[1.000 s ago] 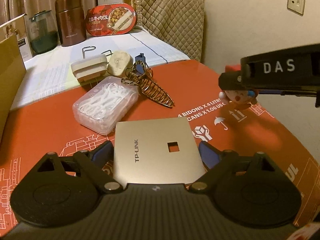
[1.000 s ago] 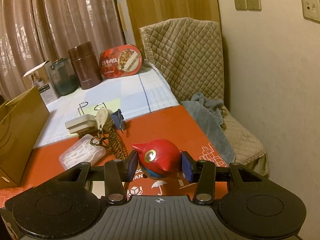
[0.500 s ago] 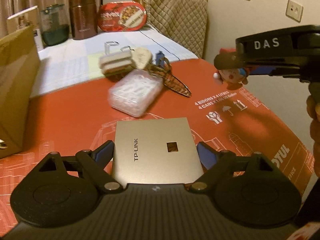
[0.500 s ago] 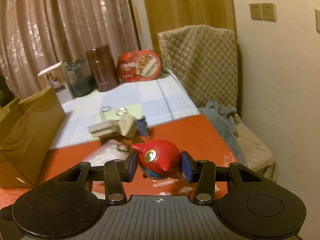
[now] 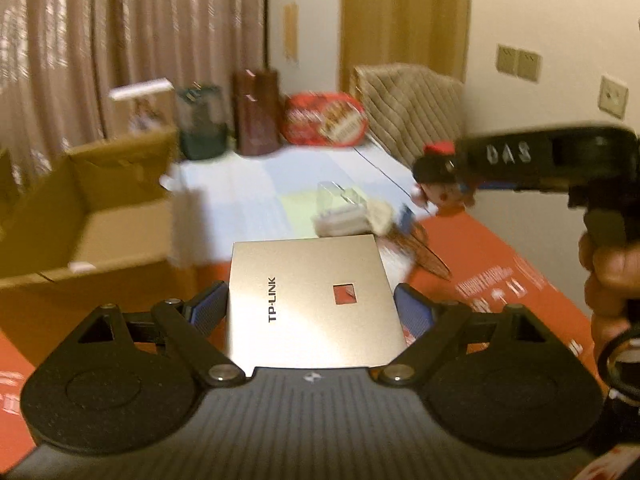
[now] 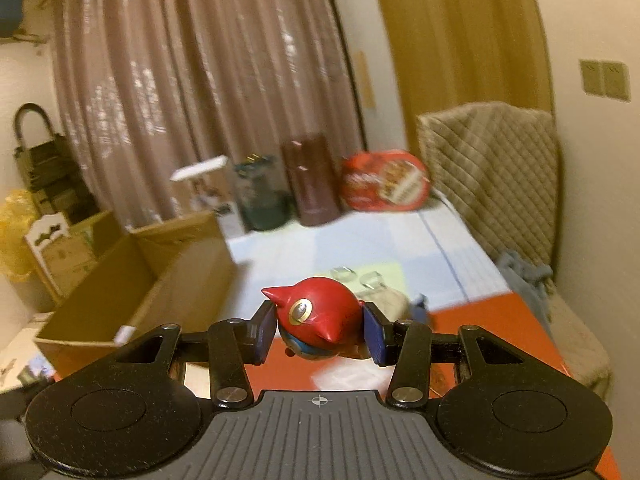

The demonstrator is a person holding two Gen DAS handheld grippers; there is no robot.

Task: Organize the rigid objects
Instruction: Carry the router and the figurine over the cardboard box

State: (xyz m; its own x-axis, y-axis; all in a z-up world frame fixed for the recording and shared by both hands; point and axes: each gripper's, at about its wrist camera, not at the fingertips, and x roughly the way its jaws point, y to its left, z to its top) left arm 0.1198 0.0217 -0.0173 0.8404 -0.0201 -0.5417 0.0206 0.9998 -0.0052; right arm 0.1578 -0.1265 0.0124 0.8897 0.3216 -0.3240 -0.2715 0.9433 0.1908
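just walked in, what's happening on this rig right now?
A person is tidying a table with a pair of tongs in each hand. The left tongs are shut on a flat silver TP-LINK panel, held clear of the red table cover. The right tongs grip a red bird-like toy figure. An open cardboard box sits to the left; both items look headed there, though nothing is dropped yet. Other small items remain on the table.

Left tongs (image 5: 310, 306): black linkage arms, silver screws, blue ribbed pads, grey ridged base. Right tongs (image 6: 320, 330) match them. Its side reads "DAS" in white.
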